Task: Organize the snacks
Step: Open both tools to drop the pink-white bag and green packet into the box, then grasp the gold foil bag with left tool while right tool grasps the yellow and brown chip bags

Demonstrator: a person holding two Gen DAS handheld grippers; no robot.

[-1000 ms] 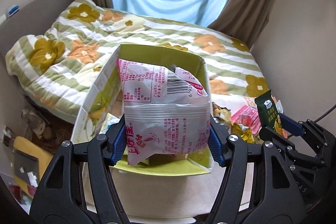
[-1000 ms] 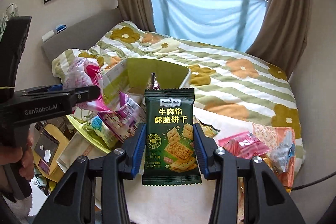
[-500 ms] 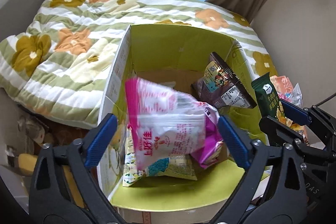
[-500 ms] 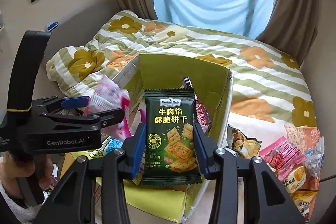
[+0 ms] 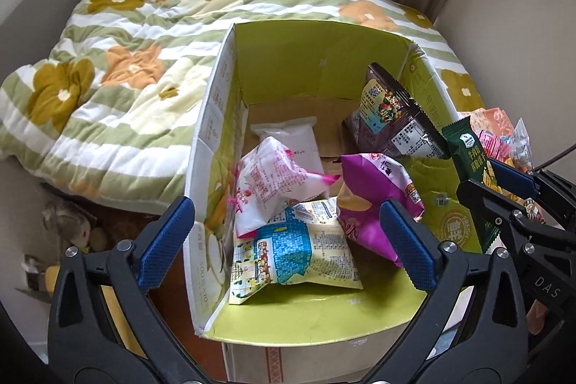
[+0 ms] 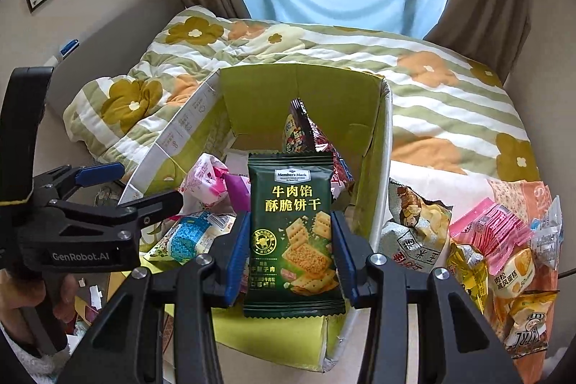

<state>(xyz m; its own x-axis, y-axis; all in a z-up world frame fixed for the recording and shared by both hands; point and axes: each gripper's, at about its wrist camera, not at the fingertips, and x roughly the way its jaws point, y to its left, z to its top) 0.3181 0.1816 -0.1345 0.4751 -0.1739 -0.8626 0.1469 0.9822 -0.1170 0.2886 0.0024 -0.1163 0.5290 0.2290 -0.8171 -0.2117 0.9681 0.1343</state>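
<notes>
The dark green cracker packet (image 6: pixel 294 236) stands upright, clamped between the right gripper (image 6: pixel 291 258) pads, held above the near right corner of the green-lined cardboard box (image 6: pixel 302 89). Inside the box lie a pink-and-white packet (image 5: pixel 268 182), a magenta packet (image 5: pixel 374 200), a blue-and-yellow packet (image 5: pixel 295 247) and a dark packet (image 5: pixel 392 117) leaning on the right wall. The left gripper (image 5: pixel 284 240) hovers over the box's near left side, spread wide and holding nothing. Right of the box, loose snacks (image 6: pixel 493 240) sit on what seems the bed (image 6: pixel 432 89).
</notes>
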